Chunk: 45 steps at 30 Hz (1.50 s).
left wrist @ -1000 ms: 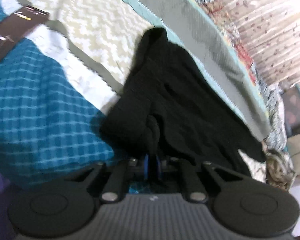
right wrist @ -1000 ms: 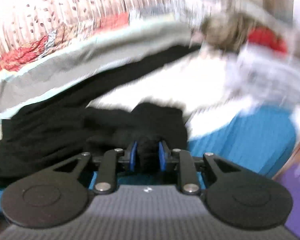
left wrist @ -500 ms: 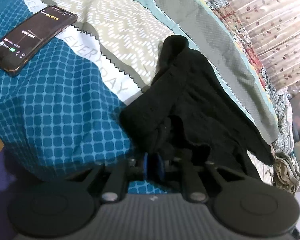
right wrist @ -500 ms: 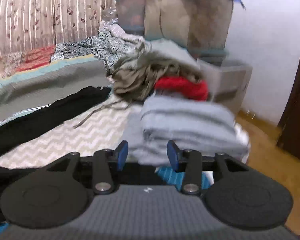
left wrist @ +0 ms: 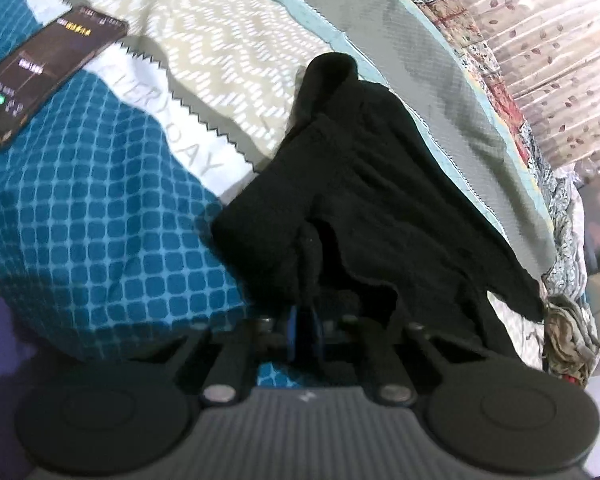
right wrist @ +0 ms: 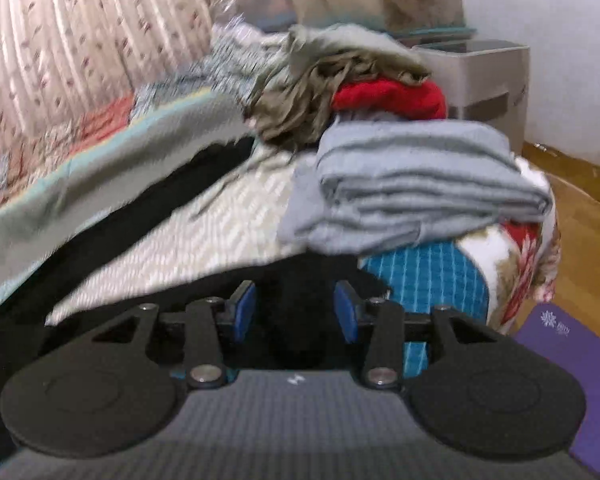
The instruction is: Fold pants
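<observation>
Two views: left hand-held gripper [left wrist: 305,330] pinches black pants [left wrist: 380,200]; right hand-held gripper [right wrist: 296,312] opening, pants between.

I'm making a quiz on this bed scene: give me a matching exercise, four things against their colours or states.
Things:
1. pants
2. phone
3. folded stack
4. left gripper

States:
A. grey, near the bed's corner
B. black, bunched on the bedspread
C. shut on black fabric
D. screen lit, lying flat

Pairs: 1-B, 2-D, 3-A, 4-C
</observation>
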Each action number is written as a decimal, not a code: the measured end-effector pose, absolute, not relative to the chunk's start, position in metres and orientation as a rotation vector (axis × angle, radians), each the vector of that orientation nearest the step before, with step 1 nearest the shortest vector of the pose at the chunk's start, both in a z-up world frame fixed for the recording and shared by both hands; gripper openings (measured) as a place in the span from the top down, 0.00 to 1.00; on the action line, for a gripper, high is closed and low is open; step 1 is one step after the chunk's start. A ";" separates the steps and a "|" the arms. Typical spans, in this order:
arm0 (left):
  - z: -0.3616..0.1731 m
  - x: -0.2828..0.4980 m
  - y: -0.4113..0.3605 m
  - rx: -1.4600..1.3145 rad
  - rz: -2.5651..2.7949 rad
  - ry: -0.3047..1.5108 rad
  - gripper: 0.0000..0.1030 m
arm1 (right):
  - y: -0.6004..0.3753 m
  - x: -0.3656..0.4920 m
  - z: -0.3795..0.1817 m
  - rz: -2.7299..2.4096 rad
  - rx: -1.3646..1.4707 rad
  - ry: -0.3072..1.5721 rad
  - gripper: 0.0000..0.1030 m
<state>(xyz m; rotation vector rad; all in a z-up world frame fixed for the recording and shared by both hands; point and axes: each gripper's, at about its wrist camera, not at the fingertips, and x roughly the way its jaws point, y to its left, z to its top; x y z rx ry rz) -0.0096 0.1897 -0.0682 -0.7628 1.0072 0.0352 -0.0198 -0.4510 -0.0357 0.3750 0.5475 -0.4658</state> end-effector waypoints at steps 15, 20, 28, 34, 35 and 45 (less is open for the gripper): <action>-0.014 -0.021 0.236 -0.833 0.087 0.893 0.93 | -0.482 -0.005 0.000 -0.557 0.344 0.398 0.76; -0.026 -0.017 0.247 -0.854 0.131 0.937 0.93 | -0.484 0.033 0.024 -0.588 0.241 0.378 0.74; -0.063 -0.018 0.234 -0.832 0.186 1.029 0.91 | -0.484 0.107 -0.023 -0.580 0.162 0.596 0.57; -0.065 -0.011 0.237 -0.830 0.178 1.046 0.91 | -0.510 0.028 -0.034 -0.548 0.481 0.478 0.56; -0.065 -0.011 0.236 -0.823 0.179 1.047 0.91 | -0.509 0.017 -0.038 -0.537 0.504 0.475 0.56; -0.062 -0.013 0.233 -0.806 0.187 1.046 0.89 | -0.504 0.029 -0.079 -0.513 0.662 0.607 0.56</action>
